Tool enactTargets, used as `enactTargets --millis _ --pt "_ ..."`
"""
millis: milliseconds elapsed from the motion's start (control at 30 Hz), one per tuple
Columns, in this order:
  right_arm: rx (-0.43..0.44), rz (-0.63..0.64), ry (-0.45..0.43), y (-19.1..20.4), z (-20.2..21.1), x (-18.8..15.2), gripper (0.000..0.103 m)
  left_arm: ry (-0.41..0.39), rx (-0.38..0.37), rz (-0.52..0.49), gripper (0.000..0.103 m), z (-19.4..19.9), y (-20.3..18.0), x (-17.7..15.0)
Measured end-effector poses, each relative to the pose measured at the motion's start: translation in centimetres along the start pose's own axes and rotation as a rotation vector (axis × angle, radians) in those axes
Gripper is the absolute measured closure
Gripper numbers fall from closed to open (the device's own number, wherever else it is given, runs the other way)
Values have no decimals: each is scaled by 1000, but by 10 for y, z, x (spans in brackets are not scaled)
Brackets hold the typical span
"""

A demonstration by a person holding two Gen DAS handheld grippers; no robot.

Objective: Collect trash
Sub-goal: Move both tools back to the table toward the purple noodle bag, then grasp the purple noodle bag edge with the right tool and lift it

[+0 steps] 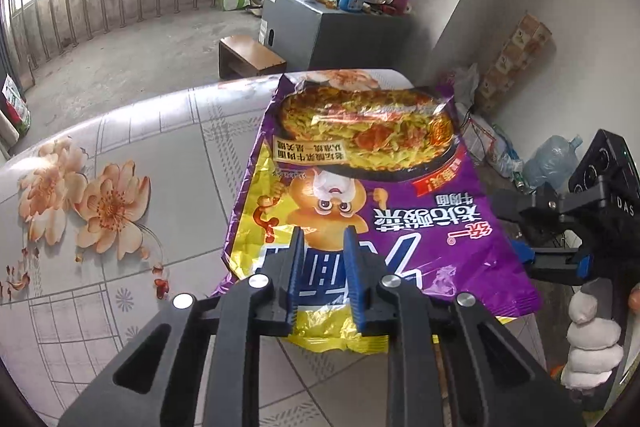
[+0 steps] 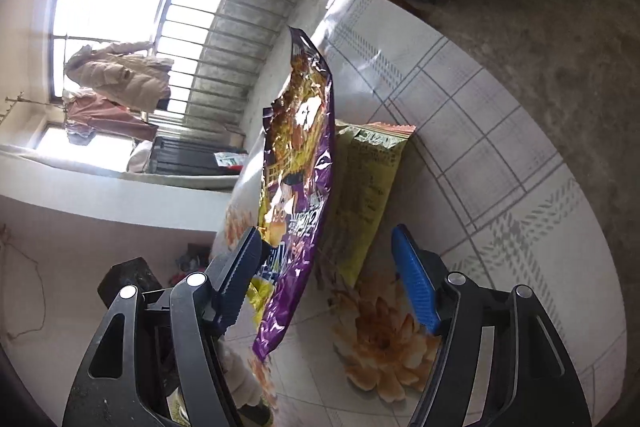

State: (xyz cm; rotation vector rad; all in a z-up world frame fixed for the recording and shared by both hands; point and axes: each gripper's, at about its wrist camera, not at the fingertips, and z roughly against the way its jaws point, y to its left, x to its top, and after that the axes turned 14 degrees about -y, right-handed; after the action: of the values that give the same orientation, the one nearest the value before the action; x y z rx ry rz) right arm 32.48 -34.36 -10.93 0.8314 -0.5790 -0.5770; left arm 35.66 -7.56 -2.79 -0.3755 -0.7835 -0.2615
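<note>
A large purple and yellow noodle wrapper (image 1: 360, 187) is held up over the flowered table (image 1: 100, 227). My left gripper (image 1: 323, 241) is shut on its near edge, fingers close together with the foil between them. In the right wrist view the same wrapper (image 2: 298, 163) stands on edge between the spread fingers of my right gripper (image 2: 326, 251), which is open and touches nothing I can see. A yellow-green wrapper (image 2: 368, 195) lies flat on the table behind it. My right gripper also shows at the right edge of the left wrist view (image 1: 556, 235).
A grey cabinet (image 1: 320, 27) with bottles and clutter stands beyond the table, with a small wooden stool (image 1: 248, 57) beside it. A water jug (image 1: 554, 163) and bags lie on the floor to the right. Clothes hang by the barred window (image 2: 116, 79).
</note>
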Motion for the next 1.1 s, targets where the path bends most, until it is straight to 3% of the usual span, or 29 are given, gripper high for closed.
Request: enactTargets --millis 133,167,200,300,467,600,733,833,900,967,1033,1067,1100 --pt "-10 36 0 10 -17 1 47 39 -15 18 89 -9 7 -13" --pt "-20 49 4 13 -19 0 56 36 -21 21 89 -9 8 -15" --pt "-34 58 12 15 -22 -1 73 31 -24 17 90 -8 8 -16" --pt "-55 42 41 10 -25 -9 97 39 -38 22 90 -3 8 -20" --pt "-5 66 59 16 5 -28 102 70 -79 -6 90 16 -1 -40" --pt "29 103 124 14 39 -57 102 115 -148 -32 90 56 -17 -78" --pt "71 150 219 5 76 -107 102 168 -231 -44 90 111 -33 -127" --pt "65 184 257 -4 101 -145 98 153 -285 -11 90 153 -39 -150" --pt "20 197 246 -13 115 -163 85 122 -292 4 90 171 -42 -157" --pt "-7 205 209 -17 125 -172 78 103 -294 14 90 175 -43 -164" --pt "4 176 167 -18 134 -170 60 127 -228 -18 90 165 -46 -173" --pt "-3 170 137 -18 143 -165 46 131 -194 -54 90 160 -49 -178" --pt "-25 178 101 -19 154 -163 42 135 -176 -73 90 158 -50 -182"
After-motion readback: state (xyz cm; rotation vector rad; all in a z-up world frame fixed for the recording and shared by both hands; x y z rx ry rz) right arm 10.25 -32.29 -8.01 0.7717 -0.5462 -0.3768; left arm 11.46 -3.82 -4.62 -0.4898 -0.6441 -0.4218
